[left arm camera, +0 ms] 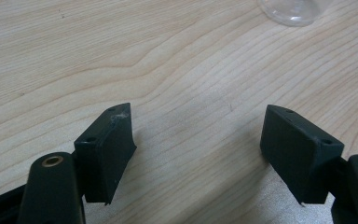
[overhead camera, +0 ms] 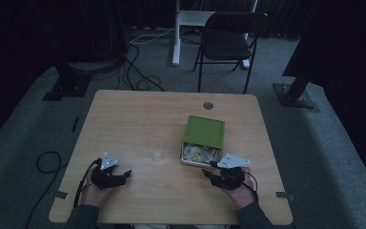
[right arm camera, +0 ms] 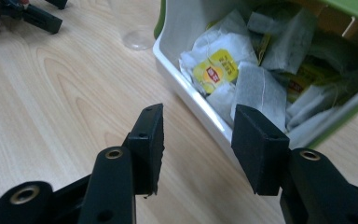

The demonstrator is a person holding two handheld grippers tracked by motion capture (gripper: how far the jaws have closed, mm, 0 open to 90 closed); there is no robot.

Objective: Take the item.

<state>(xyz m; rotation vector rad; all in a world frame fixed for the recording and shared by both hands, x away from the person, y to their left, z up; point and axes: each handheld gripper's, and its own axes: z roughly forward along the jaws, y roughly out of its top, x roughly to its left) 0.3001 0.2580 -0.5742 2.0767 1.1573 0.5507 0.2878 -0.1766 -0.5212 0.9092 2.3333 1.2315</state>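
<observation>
High view: a wooden bench (overhead camera: 138, 114); a box of tea bags (overhead camera: 201, 143) right of centre, green lid (overhead camera: 203, 130) slid far; a clear glass (overhead camera: 156, 149) just left of it.
Left gripper view: the left hand-held gripper (left arm camera: 198, 133) released, jaws wide over bare wood, glass base (left arm camera: 291, 11) far.
Right gripper view: the right hand-held gripper (right arm camera: 198, 128) half open, empty, at the box's near rim (right arm camera: 191, 100); a yellow-tagged tea bag (right arm camera: 216, 70) inside.
</observation>
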